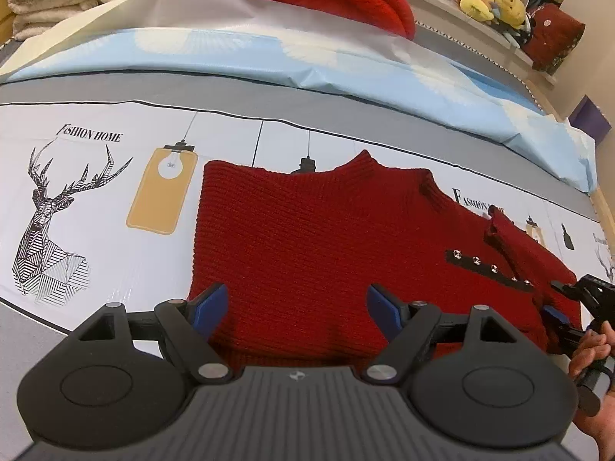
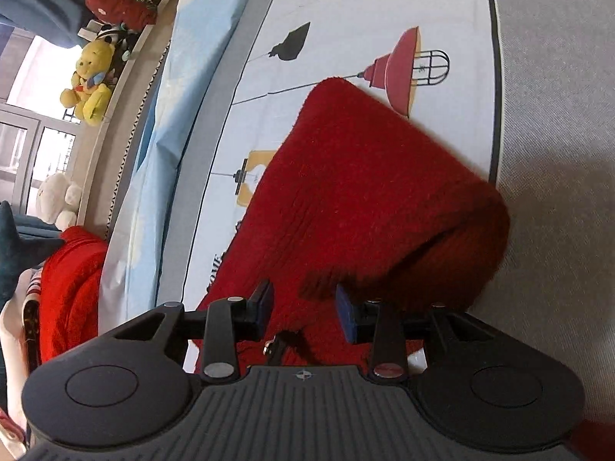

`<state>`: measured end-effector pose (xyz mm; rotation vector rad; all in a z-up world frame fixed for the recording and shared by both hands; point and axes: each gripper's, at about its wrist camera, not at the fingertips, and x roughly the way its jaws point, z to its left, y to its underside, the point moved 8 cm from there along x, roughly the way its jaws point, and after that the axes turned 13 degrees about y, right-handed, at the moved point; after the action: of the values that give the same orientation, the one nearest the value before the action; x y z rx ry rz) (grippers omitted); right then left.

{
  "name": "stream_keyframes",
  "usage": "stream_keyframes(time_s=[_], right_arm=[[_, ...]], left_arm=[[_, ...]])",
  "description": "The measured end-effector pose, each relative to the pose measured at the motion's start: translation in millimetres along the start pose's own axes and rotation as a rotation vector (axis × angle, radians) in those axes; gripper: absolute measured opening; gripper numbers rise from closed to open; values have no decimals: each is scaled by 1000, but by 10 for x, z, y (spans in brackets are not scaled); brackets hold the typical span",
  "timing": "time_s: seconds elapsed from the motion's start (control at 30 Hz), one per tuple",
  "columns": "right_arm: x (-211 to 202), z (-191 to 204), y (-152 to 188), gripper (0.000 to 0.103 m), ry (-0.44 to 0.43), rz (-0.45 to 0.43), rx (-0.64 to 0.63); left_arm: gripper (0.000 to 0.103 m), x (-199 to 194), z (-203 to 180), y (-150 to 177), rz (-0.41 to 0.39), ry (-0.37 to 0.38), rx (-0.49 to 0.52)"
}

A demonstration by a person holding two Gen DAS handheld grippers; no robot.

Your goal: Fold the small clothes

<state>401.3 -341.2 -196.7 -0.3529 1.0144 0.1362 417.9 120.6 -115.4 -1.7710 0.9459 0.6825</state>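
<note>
1. Two grippers hover over your red sweater (image 1: pixel 326 238), which lies flat on the printed sheet (image 1: pixel 115 199).
2. Your left gripper (image 1: pixel 296 309) gapes wide above its hem, gripping nothing.
3. Your right gripper (image 2: pixel 303 307) stands partly parted, fabric between its pads; whether it grips, you cannot tell.

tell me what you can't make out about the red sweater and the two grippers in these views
- Red sweater hem: left wrist view, hidden behind the left gripper body.
- Its far sleeve: left wrist view, squeezed at the right edge behind the right gripper.
- Right gripper contact: right wrist view, jaws part open over the knit; whether the pads touch cloth is unclear.
- Studded strip: studs too small to identify.
</note>
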Motion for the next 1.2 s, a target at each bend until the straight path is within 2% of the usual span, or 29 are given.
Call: stream_keyframes(time_s=[0.3,0.4,0.6,0.67,0.7,0.73,0.8,0.93,1.0,1.1,1.17,1.2], right_arm=[[-86,8,65,36,84,-13,5],[-123,-45,38,35,153,-47,-2],[-123,-11,-31,36,155,-96,-9],[-99,12,-66,33,138,-113,-25],[-90,21,-76,24,131,-120,-28],[-83,39,-73,12,116,-120,-32],[-61,114,-19,1,54,-93,-35],[-192,320,34,0,-89,-107,-17],[-209,350,43,0,-97,-94,-4],[-158,166,54,6,31,-72,32],[-122,-12,41,25,126,-68,78],[-109,-70,37,44,159,-64,94]], left_arm=[[83,-42,36,-15,1,15,-13],[83,-55,56,-16,1,14,-17],[84,-51,49,-23,1,19,-19],[84,-49,67,-23,3,19,-21],[83,-50,75,-24,3,18,-23],[83,-53,87,-26,3,17,-24],[83,-62,107,-33,1,14,-31],[83,-79,133,-43,-2,13,-42],[84,-80,135,-36,1,16,-45],[83,-74,127,-38,7,25,-49],[84,-67,124,-45,7,27,-50],[84,-65,119,-44,7,29,-49]])
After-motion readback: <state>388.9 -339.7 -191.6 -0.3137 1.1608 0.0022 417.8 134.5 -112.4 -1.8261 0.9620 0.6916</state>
